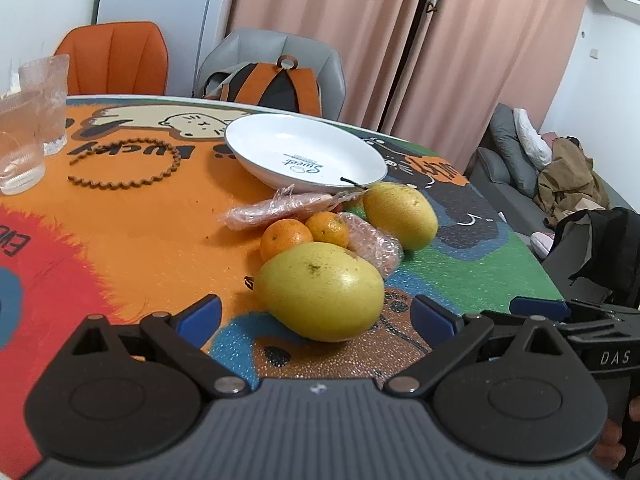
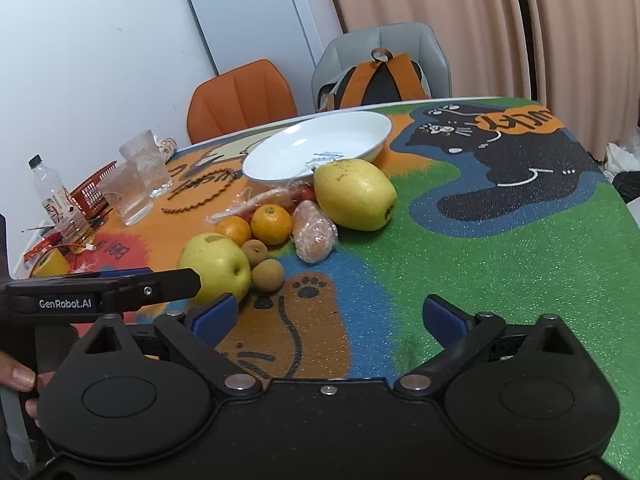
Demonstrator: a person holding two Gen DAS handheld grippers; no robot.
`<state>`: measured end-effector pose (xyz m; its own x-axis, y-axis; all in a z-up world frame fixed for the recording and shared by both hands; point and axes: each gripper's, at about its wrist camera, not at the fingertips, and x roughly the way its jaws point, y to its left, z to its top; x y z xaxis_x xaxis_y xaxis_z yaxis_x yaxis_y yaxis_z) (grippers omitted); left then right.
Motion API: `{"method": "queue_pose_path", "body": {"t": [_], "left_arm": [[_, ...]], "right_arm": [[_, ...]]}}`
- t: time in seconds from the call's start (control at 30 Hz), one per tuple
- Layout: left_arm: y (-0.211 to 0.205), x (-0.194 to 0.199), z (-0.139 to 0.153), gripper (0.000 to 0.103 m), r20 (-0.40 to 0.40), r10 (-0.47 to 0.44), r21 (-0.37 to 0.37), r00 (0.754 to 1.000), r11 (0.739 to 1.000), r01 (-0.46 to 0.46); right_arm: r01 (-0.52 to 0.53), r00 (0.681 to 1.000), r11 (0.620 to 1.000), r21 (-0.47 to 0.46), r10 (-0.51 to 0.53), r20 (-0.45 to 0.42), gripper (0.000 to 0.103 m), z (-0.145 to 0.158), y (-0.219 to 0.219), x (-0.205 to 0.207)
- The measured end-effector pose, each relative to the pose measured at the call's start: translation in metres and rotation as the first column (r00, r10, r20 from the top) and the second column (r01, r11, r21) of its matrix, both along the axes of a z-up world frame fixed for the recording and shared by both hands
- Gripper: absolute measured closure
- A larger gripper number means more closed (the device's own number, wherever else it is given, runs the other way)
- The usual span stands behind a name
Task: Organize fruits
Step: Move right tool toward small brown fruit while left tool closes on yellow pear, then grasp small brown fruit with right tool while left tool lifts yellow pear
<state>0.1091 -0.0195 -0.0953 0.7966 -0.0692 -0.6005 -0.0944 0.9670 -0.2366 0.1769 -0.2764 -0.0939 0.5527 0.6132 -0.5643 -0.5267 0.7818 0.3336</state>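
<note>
Left gripper: jaws spread wide, near pear between, pads clear | Right gripper: spread wide, empty, above tablecloth.

A white shallow plate sits empty on the table; just in front of it lies a large yellow fruit; two small oranges and a second yellow fruit cluster nearer still, with two small brown round fruits beside them.
</note>
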Motion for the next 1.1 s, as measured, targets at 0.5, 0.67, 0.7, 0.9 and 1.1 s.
{"method": "queue_pose_path", "body": {"t": [0.5, 0.67, 0.7, 0.9, 1.1], "left_arm": [[0.003, 0.03, -0.015, 0.015, -0.044, -0.022, -0.047, 0.999, 0.999, 0.02], [0.006, 0.033, -0.017, 0.02, -0.047, -0.031, -0.065, 0.998, 0.997, 0.028], [0.006, 0.033, -0.017, 0.02, -0.046, -0.035, -0.066, 0.998, 0.997, 0.032], [0.011, 0.029, -0.016, 0.021, -0.043, -0.029, -0.064, 0.999, 0.998, 0.026], [0.021, 0.025, -0.014, 0.021, -0.046, 0.004, -0.05, 0.999, 0.999, -0.007]], "right_arm": [[-0.053, 0.998, 0.999, 0.007, 0.053, -0.043, 0.022, -0.012, 0.013, 0.023], [-0.068, 0.996, 0.998, 0.001, 0.068, -0.049, 0.023, -0.015, 0.02, 0.026], [-0.071, 0.996, 0.997, -0.001, 0.071, -0.05, 0.023, -0.015, 0.021, 0.027], [-0.086, 0.995, 0.996, -0.002, 0.086, -0.047, 0.024, -0.014, 0.03, 0.029], [-0.12, 0.992, 0.993, -0.004, 0.119, -0.043, 0.032, -0.012, 0.043, 0.03]]}}
